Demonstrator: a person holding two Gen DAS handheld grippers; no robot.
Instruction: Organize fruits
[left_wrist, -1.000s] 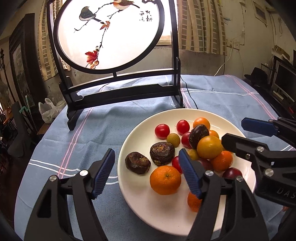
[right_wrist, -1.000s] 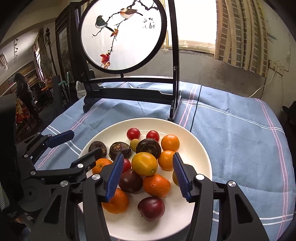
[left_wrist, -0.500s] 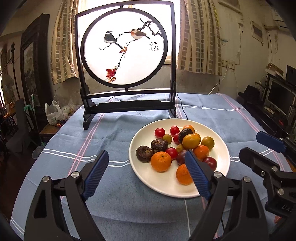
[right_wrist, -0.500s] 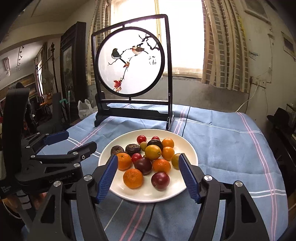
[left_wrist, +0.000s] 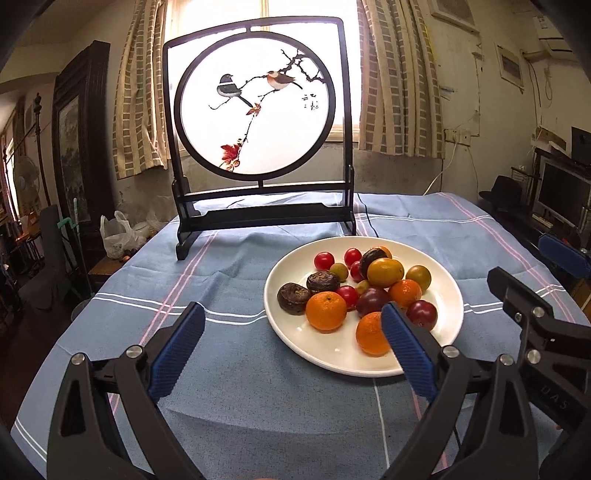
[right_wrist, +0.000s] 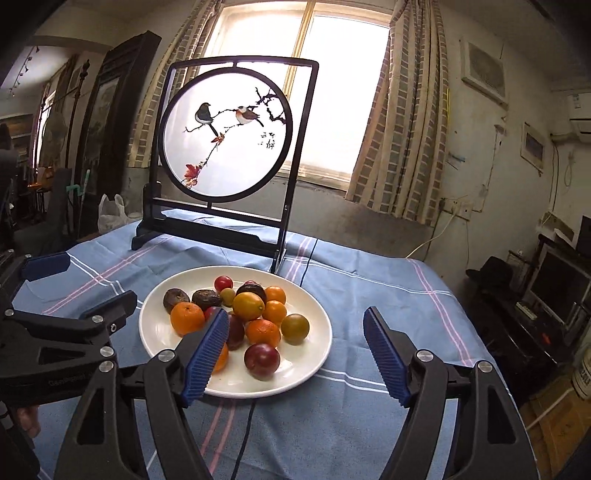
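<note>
Left wrist view: ribbed blue left gripper and right gripper gape above glossy, seemingly ceramic round plate.

Glossy, seemingly ceramic plate on matt woven tablecloth; ribbed gripper pads.

Daylight enters through the window behind the screen, blown out to white in both views. Room sides dim. Plate evenly lit, soft shadows under fruit. Strong fisheye bending and dark vignette at corners. Focus sharp, no motion blur.
</note>
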